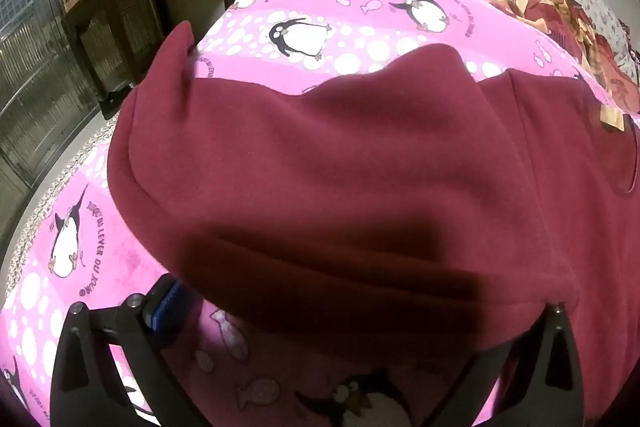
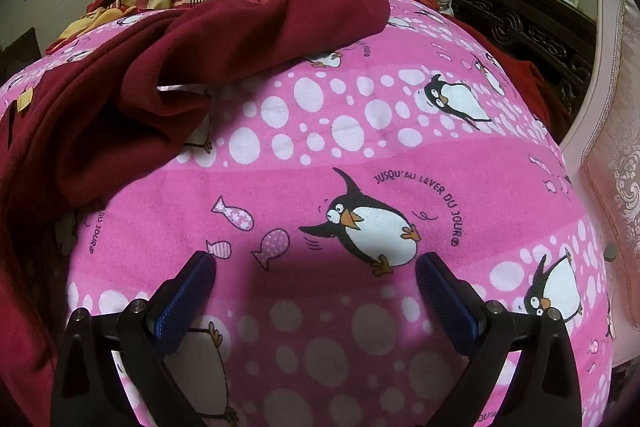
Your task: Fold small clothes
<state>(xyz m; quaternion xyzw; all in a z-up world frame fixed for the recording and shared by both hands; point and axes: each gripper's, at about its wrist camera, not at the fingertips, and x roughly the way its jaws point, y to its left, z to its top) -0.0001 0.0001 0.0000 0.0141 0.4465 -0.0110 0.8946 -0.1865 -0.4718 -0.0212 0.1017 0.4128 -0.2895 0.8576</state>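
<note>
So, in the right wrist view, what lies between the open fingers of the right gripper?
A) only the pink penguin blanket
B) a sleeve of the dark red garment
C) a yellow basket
A: the right gripper is open over the bare pink penguin blanket; the dark red garment lies apart, up and left.

Your two views are evenly lit by indoor light, with no glare. In your left view a dark, soft-edged shadow crosses the garment (image 1: pixel 340 167) near the bottom, and the cloth there is blurred, as is the sheet (image 1: pixel 280 387) beneath. In your right view the tool (image 2: pixel 316 279) casts a broad shadow on the sheet (image 2: pixel 360 131), whose print stays sharp. Fisheye bending curves the bed; black vignette fills all corners.
</note>
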